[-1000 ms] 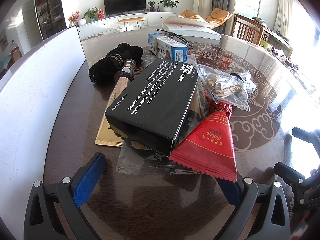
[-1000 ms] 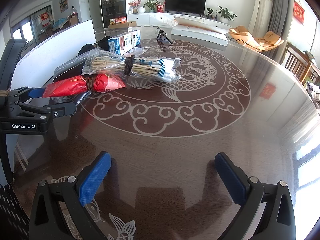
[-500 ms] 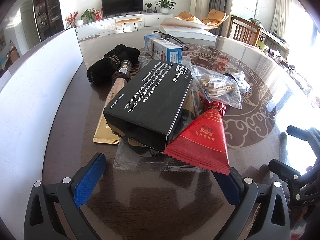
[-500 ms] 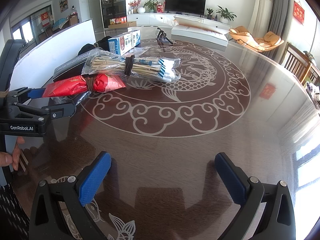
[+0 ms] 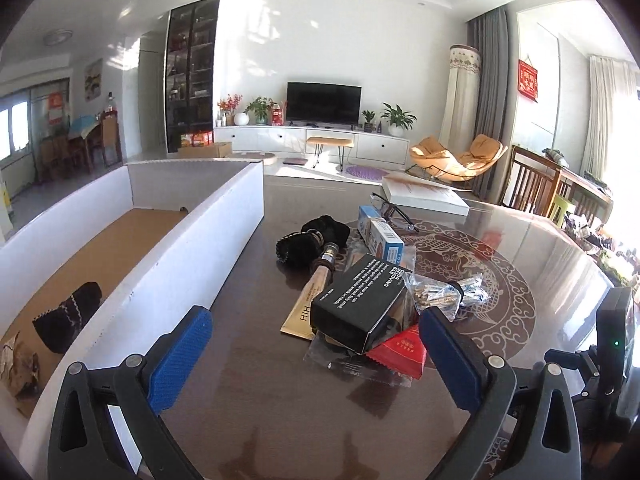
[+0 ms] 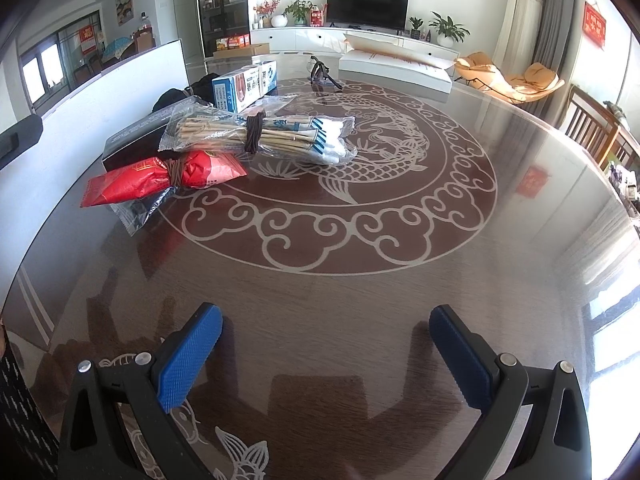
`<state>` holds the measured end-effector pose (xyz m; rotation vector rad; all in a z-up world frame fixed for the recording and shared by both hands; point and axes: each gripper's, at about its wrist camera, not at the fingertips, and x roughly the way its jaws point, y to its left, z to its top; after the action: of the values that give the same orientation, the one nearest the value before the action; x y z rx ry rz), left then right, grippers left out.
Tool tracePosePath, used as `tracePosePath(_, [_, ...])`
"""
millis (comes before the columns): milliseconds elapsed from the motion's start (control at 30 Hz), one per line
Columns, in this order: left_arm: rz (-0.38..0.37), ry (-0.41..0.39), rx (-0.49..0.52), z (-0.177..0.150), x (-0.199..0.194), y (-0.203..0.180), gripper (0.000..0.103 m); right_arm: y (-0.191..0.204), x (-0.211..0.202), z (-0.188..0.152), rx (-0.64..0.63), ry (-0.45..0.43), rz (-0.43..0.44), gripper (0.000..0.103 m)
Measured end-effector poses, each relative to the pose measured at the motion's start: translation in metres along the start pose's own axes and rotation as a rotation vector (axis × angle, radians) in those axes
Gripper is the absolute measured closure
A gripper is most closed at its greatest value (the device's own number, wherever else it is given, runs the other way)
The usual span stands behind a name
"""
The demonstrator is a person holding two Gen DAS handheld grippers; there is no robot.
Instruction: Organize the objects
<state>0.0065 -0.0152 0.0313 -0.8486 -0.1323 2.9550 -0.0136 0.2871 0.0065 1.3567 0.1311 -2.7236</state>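
Observation:
A pile lies on the round table: a black box (image 5: 360, 304) on top, a red packet (image 5: 400, 350) under its near corner, a clear bag of sticks (image 5: 440, 296), a blue-white carton (image 5: 380, 236), a wooden-handled item (image 5: 320, 276) and a black pouch (image 5: 312, 238). My left gripper (image 5: 316, 354) hangs open above the table, short of the pile, nothing between its pads. In the right wrist view the red packet (image 6: 160, 178), stick bag (image 6: 260, 134) and carton (image 6: 244, 86) lie far left. My right gripper (image 6: 324, 356) is open and empty over bare table.
A long white cardboard box (image 5: 192, 248) stands along the left, with a black pouch (image 5: 66, 320) and crumpled wrapper (image 5: 18, 364) inside. Glasses (image 5: 394, 210) and a flat white box (image 5: 424, 198) lie at the far edge. The right gripper's body (image 5: 608, 356) shows at right.
My left gripper has lifted and pulled back from the pile and tilted up, so the white box's inside now shows. The right gripper has stayed still.

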Motion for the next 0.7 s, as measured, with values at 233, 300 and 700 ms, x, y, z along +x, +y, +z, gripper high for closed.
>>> tracePosePath(233, [-0.126, 0.181, -0.191, -0.009, 0.024, 0.029, 0.000, -0.001, 0.000, 0.000, 0.005, -0.001, -0.006, 0.000])
tracePosePath(300, [-0.114, 0.165, -0.190, -0.011, 0.018, 0.031, 0.000, -0.002, 0.000, 0.000, 0.007, -0.002, -0.008, 0.000])
tracePosePath(700, [-0.088, 0.188, -0.184, -0.023, 0.011, 0.033, 0.000, -0.004, -0.001, 0.000, 0.019, -0.007, 0.015, 0.000])
